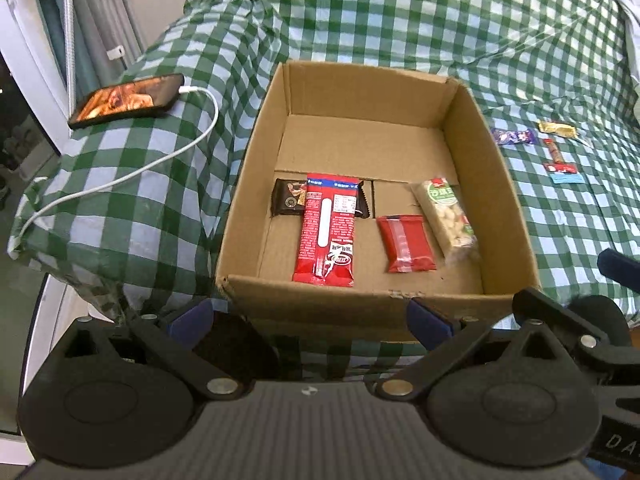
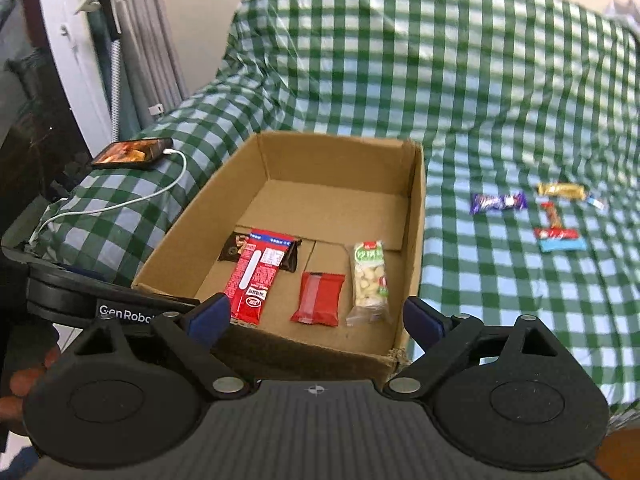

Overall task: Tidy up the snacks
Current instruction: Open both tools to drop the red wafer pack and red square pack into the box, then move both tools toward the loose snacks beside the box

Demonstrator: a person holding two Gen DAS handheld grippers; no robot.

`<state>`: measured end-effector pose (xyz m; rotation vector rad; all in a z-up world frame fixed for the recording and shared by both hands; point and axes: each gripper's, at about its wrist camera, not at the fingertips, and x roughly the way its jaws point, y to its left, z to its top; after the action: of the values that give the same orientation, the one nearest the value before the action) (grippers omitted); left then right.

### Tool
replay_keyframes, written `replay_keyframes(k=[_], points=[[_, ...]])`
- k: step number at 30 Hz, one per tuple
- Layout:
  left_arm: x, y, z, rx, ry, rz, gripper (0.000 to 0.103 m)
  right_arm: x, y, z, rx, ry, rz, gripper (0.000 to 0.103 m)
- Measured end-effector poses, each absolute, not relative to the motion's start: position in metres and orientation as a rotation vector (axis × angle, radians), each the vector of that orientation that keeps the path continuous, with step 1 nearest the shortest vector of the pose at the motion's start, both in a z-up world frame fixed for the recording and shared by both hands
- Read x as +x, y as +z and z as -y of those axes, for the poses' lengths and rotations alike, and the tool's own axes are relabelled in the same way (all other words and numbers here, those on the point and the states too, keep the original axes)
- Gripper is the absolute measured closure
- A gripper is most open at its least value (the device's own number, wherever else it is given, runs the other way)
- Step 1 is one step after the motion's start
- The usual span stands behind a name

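Note:
An open cardboard box [image 1: 256,152] [image 2: 416,216] sits on the green checked cover. Inside lie a long red packet [image 1: 326,232] [image 2: 256,280] partly over a dark brown packet [image 1: 286,198] [image 2: 234,246], a small red packet [image 1: 404,244] [image 2: 320,298] and a clear nut bar with a green label [image 1: 446,216] [image 2: 370,280]. To the right on the cover lie a purple bar [image 1: 513,136] [image 2: 498,202], a gold bar [image 1: 557,128] [image 2: 560,190], an orange stick [image 2: 551,214] and a red-blue packet [image 1: 562,171] [image 2: 560,238]. My left gripper [image 1: 310,318] is open and empty before the box's near wall. My right gripper [image 2: 316,318] is open and empty at the box's near right corner.
A phone [image 1: 126,100] [image 2: 132,153] with a lit screen lies on a pillow to the left, with a white cable [image 1: 160,160] [image 2: 120,204] trailing off it. The left gripper's body [image 2: 80,300] shows at the left of the right wrist view. A sliding door stands at the far left.

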<state>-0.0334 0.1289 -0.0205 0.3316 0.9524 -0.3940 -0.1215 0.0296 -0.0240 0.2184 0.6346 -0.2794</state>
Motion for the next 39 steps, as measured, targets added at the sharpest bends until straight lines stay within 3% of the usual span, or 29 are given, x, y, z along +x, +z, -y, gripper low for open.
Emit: replay_keyframes(k=[16, 39], points=[[-0.086, 0.004, -0.139, 0.346, -0.426, -0.856, 0.000, -0.177, -0.008, -0.037, 0.195, -0.308, -0.526, 0.007], [-0.101, 0.007, -0.138, 0.376, -0.431, -0.842, 0.000, -0.196, -0.004, -0.034, 0.228, -0.309, -0.487, 0.006]])
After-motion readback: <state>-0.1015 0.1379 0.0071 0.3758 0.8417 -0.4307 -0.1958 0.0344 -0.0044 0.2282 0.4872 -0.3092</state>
